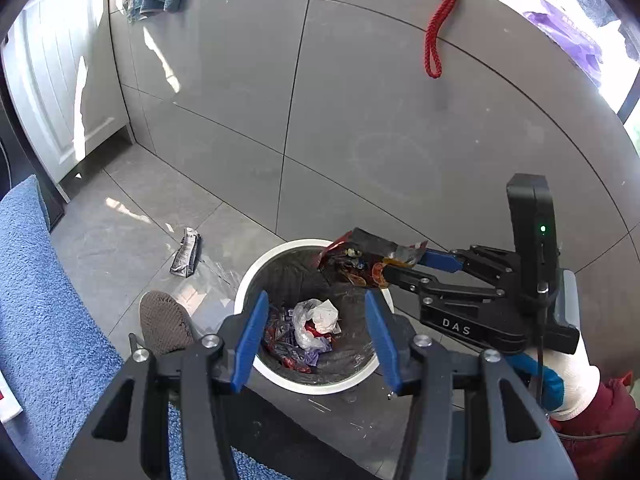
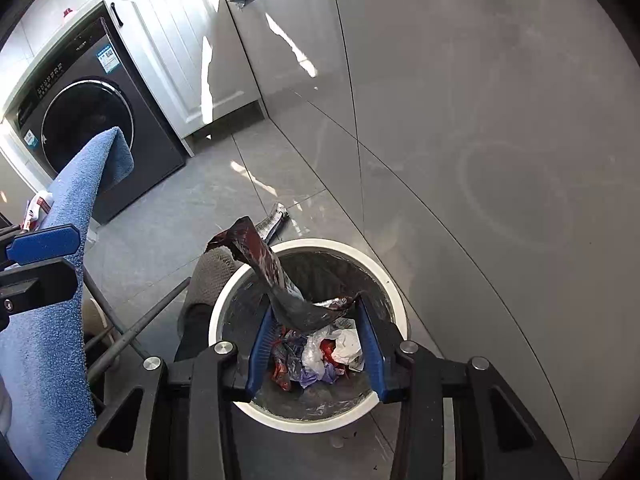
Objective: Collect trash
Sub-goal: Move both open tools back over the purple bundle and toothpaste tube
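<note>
A round white-rimmed trash bin (image 1: 244, 292) (image 2: 394, 292) stands on the floor by the wall, with crumpled plastic and wrappers (image 1: 316, 320) (image 2: 340, 348) inside. My right gripper (image 2: 316, 312) (image 1: 394, 258) has its jaws apart, with a dark red snack wrapper (image 2: 260, 260) (image 1: 360, 260) still caught between them over the bin mouth. My left gripper (image 1: 316, 316) is open and empty just above the bin. A grey flattened carton (image 1: 187, 253) (image 2: 274, 222) lies on the floor beyond the bin.
A blue towel (image 1: 44, 300) (image 2: 60, 280) hangs on a rack at the left. A foot in a grey slipper (image 1: 164, 322) is beside the bin. A washing machine (image 2: 92, 120) and white cabinet (image 2: 180, 52) stand at the back left. A red rope (image 1: 438, 36) hangs on the wall.
</note>
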{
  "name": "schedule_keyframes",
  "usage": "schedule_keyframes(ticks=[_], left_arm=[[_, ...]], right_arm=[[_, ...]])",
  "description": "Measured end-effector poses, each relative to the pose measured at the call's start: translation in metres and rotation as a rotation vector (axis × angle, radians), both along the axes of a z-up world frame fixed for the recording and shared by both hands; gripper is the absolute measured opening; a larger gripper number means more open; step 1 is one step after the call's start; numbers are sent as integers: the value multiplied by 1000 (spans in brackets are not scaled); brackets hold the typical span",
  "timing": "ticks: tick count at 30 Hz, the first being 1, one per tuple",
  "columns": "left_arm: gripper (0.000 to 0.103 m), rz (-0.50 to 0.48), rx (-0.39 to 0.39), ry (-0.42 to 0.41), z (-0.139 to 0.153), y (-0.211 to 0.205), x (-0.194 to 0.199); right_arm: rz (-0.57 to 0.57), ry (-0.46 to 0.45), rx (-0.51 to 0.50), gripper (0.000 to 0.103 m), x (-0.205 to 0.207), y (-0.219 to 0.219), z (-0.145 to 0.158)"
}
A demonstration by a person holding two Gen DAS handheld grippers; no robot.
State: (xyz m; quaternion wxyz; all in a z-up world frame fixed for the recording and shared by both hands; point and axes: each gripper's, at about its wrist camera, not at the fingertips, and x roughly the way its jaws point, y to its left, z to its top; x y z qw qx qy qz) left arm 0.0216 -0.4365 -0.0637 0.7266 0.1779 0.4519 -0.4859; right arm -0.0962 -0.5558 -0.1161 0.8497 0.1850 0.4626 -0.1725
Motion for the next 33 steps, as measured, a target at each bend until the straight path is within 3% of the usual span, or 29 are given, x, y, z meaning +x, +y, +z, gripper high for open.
schedule_keyframes(ticks=[7, 17, 24, 29, 33], left_arm=[[48, 65, -25, -35, 21, 32, 6], [48, 197, -95, -175, 54, 99, 2], [48, 365, -66, -343, 73, 165, -1], [49, 530, -48, -397, 85, 232, 4], [61, 652, -53, -436, 91, 283, 3]], right_arm=[[-11, 8, -5, 40, -2, 8, 7], [59, -47, -43, 40, 0, 43, 41], [153, -113, -57, 41, 16, 90, 71], [246, -165, -58, 41, 31, 139, 88], [317, -199, -55, 43, 45, 180, 99]])
